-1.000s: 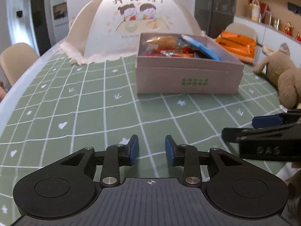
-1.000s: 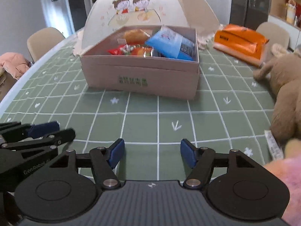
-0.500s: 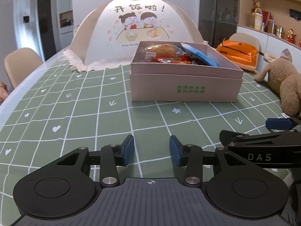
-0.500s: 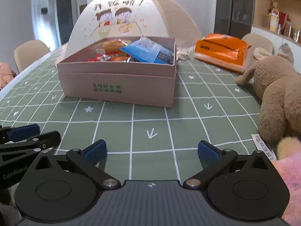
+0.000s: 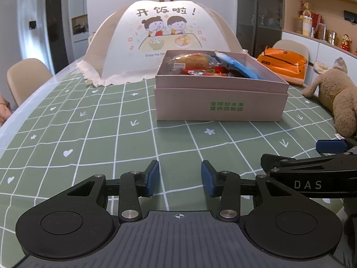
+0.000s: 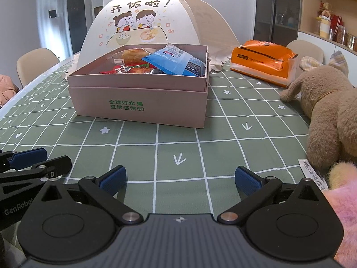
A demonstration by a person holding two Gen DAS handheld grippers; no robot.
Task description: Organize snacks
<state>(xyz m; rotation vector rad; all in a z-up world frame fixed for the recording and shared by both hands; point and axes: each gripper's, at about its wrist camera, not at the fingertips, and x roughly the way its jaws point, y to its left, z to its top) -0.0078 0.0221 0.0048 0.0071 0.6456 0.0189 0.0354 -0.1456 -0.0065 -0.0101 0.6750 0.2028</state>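
A: Where do the snacks sit?

B: In the pink box [image 6: 142, 93] mid-table: blue packet [image 6: 176, 60], bread roll [image 6: 131, 54], red wrappers [image 6: 125, 69]. Nothing loose on the green cloth [image 6: 178, 143].

A: Grippers?

B: Both low, near the table's front edge, well short of the box. Left gripper [image 5: 180, 178] parted a little, empty. Right gripper [image 6: 180, 178] spread wide, empty.

A: Step?

B: Looks like packing is done, or a fresh reach is about to start. Next move likely calls for advancing over the box rim.
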